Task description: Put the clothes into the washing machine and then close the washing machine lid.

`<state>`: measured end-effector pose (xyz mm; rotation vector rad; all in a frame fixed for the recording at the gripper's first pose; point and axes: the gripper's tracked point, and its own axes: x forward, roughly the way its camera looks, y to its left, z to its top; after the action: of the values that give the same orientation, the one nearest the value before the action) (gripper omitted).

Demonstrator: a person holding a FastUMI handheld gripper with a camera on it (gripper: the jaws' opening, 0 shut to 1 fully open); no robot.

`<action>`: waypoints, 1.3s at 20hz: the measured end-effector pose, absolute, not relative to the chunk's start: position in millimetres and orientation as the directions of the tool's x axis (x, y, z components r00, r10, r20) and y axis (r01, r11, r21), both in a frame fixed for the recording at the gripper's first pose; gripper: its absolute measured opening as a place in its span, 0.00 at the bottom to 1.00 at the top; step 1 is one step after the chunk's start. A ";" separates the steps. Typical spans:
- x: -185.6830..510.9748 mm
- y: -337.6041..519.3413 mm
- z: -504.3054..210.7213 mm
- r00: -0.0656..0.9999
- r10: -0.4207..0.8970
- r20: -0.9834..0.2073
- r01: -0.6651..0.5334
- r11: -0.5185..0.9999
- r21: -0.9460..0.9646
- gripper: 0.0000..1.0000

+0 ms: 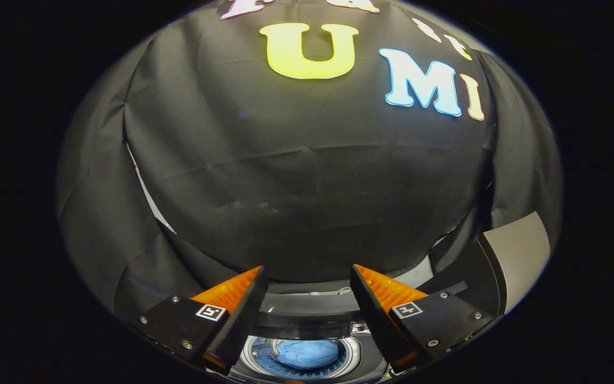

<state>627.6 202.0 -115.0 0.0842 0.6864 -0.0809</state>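
- You are holding the gripper [307, 277] above the washing machine [371, 357], its fingers spread wide and gripping nothing.
- Between and below the fingers, the blue clothes [307, 353] are lying inside the drum, so loading looks done.
- Off to the right, the lid [515, 256] is standing raised; closing it is what remains.

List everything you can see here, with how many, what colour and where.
Washing machine: one, dark top with a pale ring around the drum opening, below and between the fingers.
Clothes: one blue bundle, lying inside the drum.
Lid: one, grey with a dark edge, raised, just beyond the right-hand finger.
Booth wall: one, black cloth, beyond the machine.
Tool: one, fingers spread apart, holding nothing, above the drum.
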 end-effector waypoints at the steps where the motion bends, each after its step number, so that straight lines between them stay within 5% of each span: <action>1: 626.1 202.4 -115.5 0.771 -0.045 -0.636 0.101 0.994 0.051 0.97; 26: 577.0 211.1 -111.0 0.815 -0.057 -0.577 0.102 0.994 0.047 0.97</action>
<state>577.0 211.1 -111.0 0.0767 0.6127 -0.0847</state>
